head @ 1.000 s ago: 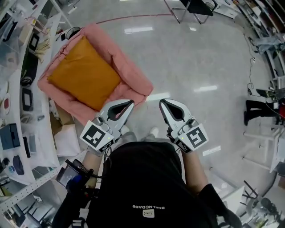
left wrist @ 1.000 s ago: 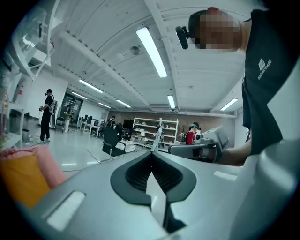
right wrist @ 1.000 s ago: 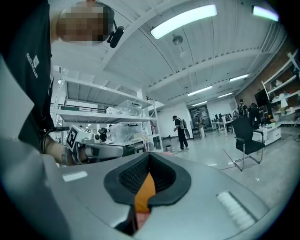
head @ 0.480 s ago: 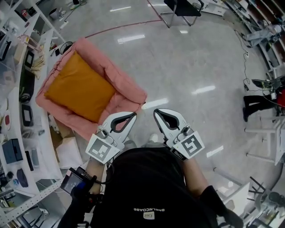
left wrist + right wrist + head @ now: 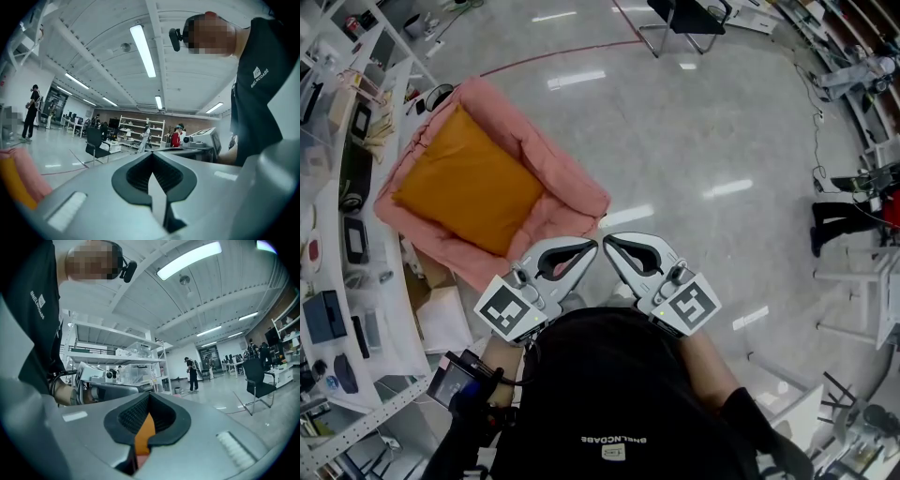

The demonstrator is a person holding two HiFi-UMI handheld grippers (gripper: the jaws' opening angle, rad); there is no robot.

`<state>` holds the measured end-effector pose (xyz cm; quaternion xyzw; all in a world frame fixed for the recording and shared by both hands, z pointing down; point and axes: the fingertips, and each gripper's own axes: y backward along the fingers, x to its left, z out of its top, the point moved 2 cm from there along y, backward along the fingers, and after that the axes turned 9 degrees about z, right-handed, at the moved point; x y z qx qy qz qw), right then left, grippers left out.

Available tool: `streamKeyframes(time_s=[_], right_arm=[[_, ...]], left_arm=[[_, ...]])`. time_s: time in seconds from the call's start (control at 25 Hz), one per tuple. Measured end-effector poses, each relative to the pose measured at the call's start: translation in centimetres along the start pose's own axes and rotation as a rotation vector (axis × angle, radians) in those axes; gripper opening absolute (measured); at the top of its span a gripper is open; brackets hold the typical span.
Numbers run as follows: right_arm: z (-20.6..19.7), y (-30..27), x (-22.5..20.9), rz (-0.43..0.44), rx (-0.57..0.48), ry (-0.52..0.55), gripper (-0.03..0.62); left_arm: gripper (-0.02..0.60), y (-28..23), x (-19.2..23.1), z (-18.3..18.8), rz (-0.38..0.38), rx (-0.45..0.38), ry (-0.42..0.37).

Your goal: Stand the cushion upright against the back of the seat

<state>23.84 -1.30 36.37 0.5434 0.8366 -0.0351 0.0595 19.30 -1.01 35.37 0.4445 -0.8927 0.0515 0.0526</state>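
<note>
Orange cushion (image 5: 467, 192), one, in one pink seat (image 5: 574, 185); two hand-held grippers (image 5: 592, 247) (image 5: 607, 241), closed.

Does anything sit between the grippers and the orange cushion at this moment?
Only the pink seat: its raised padded side lies between the orange cushion and the shut left gripper and right gripper. Nothing else visible stands in the way.

The orange cushion (image 5: 469, 192) looks like matt cloth; the pink seat (image 5: 577, 192) is soft, matt fabric. The floor (image 5: 703, 122) is smooth and glossy.
</note>
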Motion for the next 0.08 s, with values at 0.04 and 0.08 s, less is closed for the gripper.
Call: streamKeyframes(time_s=[0.04,0.08], right_arm=[[0.03,-0.25,0.24,0.012,-0.001,0.002,0.006],[0.06,-0.51,0.48,0.024,-0.002,0.005,0.005]], left_arm=[[0.018,-0.01,-0.05,-0.05,-0.001,0.006,-0.007],[0.02,-0.03,-0.1,-0.09,-0.002,0.011,-0.013]])
